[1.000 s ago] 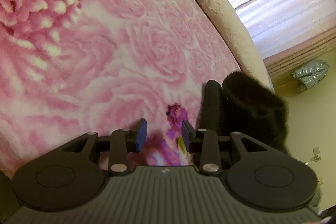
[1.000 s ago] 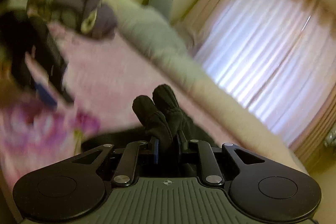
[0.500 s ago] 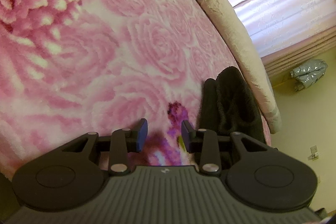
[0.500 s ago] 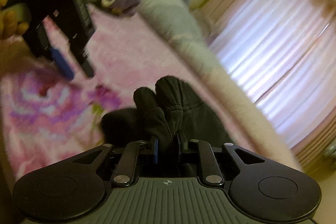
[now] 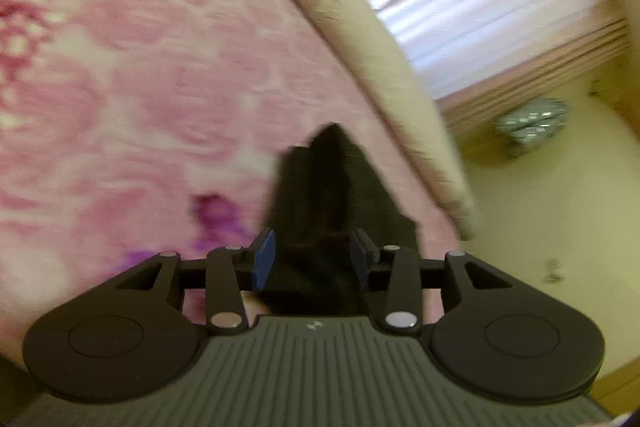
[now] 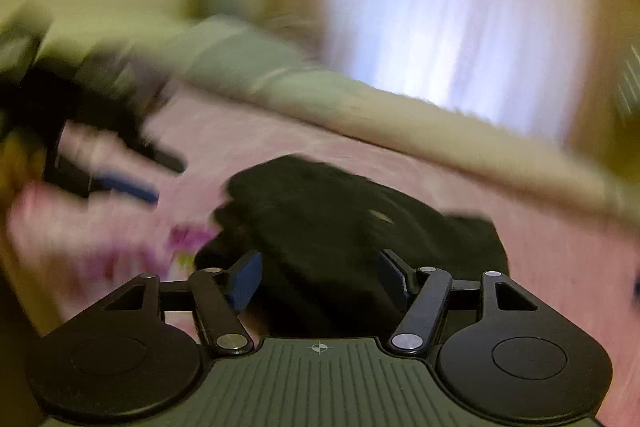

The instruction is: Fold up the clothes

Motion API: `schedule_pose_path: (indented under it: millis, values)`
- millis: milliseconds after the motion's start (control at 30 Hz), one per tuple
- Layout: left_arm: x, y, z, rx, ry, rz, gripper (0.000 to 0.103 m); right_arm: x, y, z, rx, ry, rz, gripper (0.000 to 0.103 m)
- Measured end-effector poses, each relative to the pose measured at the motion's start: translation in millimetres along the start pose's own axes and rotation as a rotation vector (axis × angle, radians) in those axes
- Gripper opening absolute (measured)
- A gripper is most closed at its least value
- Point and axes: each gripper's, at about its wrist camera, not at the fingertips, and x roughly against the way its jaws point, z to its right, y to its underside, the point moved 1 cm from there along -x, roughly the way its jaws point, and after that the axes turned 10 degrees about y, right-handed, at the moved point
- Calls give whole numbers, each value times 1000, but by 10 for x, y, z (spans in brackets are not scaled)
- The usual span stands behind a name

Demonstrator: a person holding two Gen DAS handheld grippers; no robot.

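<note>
Fingers of both the left gripper [image 5: 311, 259] and right gripper [image 6: 320, 277] opening, pads clear of the black garment [image 6: 344, 223] lying between them. Garment near bed edge [image 5: 400, 99] on the pink blanket [image 5: 160, 87], which is broad and bare leftward.

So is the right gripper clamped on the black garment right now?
No: the right gripper has its jaws opening, with the black garment lying on the pink blanket between the pads, which do not press on it.
</note>
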Motion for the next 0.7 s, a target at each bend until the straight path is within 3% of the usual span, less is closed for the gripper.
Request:
schedule_pose_path:
  millis: [100, 267, 367, 467, 633, 667, 700]
  values:
    - [-153, 3, 62, 25, 23, -11, 38, 88, 12, 546, -408, 10, -59, 64]
    - [-290, 29, 27, 74, 12, -17, 38, 86, 457, 1359, -1150, -114, -201, 64]
    - [-321, 65, 27, 106, 17, -24, 38, 54, 755, 1544, -1435, -183, -249, 49]
    - [-363, 94, 31, 114, 10, -28, 38, -3, 927, 1579, -1574, -232, -286, 49]
    - [-435, 84, -7, 136, -6, -11, 34, -32, 1005, 1579, -1600, -243, -292, 48]
    - [-446, 80, -7, 132, -6, -7, 29, -33, 1011, 1594, -1601, -247, -291, 35]
    - [-449, 76, 3, 110, -14, -9, 13, -41, 1012, 1614, -1592, -245, -293, 19]
